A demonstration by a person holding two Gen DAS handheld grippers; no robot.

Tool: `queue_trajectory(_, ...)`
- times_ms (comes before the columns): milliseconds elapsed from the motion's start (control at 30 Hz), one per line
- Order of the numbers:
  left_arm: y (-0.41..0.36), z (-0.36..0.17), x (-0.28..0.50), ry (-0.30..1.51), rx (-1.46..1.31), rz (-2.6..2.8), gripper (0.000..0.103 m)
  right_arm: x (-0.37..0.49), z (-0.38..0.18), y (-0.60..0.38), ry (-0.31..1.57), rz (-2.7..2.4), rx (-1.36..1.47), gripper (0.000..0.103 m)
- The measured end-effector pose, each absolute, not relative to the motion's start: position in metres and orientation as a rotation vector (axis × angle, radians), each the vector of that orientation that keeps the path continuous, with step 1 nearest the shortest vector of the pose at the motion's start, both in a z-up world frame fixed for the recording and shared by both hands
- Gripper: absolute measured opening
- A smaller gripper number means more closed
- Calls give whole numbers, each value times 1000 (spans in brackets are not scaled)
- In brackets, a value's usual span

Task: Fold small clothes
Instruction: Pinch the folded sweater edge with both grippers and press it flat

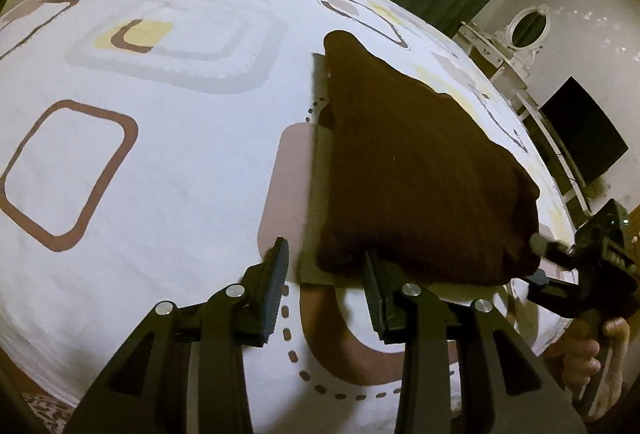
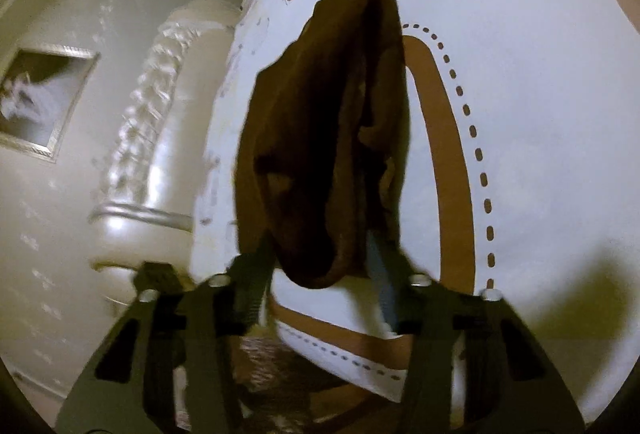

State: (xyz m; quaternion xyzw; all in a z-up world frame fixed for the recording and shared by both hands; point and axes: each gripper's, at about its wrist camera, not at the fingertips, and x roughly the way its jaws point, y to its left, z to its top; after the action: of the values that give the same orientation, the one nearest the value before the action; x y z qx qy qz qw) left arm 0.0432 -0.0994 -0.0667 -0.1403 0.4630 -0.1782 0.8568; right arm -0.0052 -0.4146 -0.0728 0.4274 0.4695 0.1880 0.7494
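A dark brown garment (image 1: 420, 169), small and already doubled over, lies on the bed (image 1: 160, 161), on its white cover with brown and yellow square prints, towards the right side and near edge.

In the left wrist view, the left hand-held gripper (image 1: 326, 294) hovers just over the garment's near edge. Its jaws stand apart; the right finger sits at or just under the cloth's hem, the left finger is over bare cover, and nothing is pinched, so it is released.

The right hand-held gripper (image 2: 322, 274) is seen from the left wrist view at the garment's right corner, carried by a hand (image 1: 584, 350). In its own blurred view, the folded bulk of the cloth hangs between the 2 fingers, which press against it on both sides; it reads as grasping the garment.

The cloth looks soft, thick and fleecy, light, and quite limp: it sags and bunches into rolls where lifted. It should not slip much on ribbed pads, but several layers can slide apart. Best taken at corners or along a folded edge, catching all layers at once, with the other corner held level so the fold stays square.
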Motion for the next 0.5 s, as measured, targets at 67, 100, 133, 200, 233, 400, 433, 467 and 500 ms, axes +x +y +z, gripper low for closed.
queue_trajectory(67, -98, -66, 44, 967, -314, -356, 37, -4, -70, -409, 1032, 422, 907, 10)
queue_trajectory(100, -96, -66, 47, 971, -338, -344, 37, -4, -68, -408, 1018, 431, 911, 10)
queue_trajectory(133, -95, -68, 50, 978, -356, -340, 37, -5, -65, -407, 998, 442, 923, 10)
queue_trajectory(200, -92, -70, 55, 994, -392, -335, 37, -4, -64, -408, 974, 463, 948, 9)
queue_trajectory(233, -91, -71, 56, 998, -401, -337, 37, -4, -66, -409, 981, 461, 953, 9)
queue_trajectory(400, -84, -74, 58, 1004, -427, -364, 39, -9, -108, -422, 1063, 408, 972, 10)
queue_trajectory(433, -84, -75, 59, 1006, -426, -370, 39, -10, -109, -423, 1056, 415, 979, 10)
queue_trajectory(467, -83, -75, 60, 1010, -426, -378, 39, -11, -107, -425, 1053, 414, 981, 12)
queue_trajectory(500, -82, -74, 61, 1013, -432, -390, 39, -11, -105, -426, 1053, 413, 975, 14)
